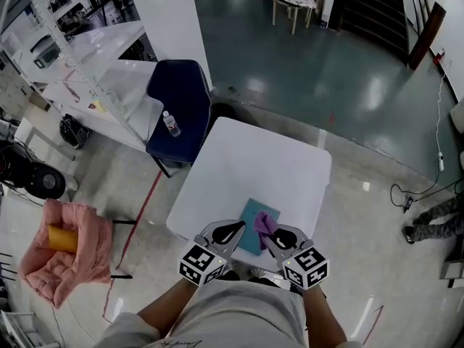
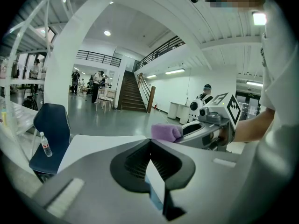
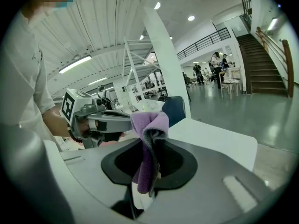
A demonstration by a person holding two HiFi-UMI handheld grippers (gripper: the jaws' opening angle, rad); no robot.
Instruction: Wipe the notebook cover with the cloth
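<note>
A teal notebook (image 1: pixel 251 222) is over the near edge of the white table (image 1: pixel 254 158). My left gripper (image 1: pixel 235 230) is shut on its near left edge. In the left gripper view the notebook's white pages and blue cover (image 2: pixel 156 190) stand edge-on between the jaws. A purple cloth (image 1: pixel 264 223) bunches up out of my right gripper (image 1: pixel 270 239), which is shut on it just right of the notebook. In the right gripper view the cloth (image 3: pixel 148 139) hangs folded between the jaws, with the left gripper (image 3: pixel 100 118) beside it. The cloth (image 2: pixel 166 132) also shows in the left gripper view.
A dark blue chair (image 1: pixel 180 107) with a water bottle (image 1: pixel 171 124) on its seat stands at the table's far left corner. A pink cloth bundle (image 1: pixel 65 249) lies on the floor at the left. White benches and a rack fill the upper left. Someone's legs (image 1: pixel 435 223) show at the right.
</note>
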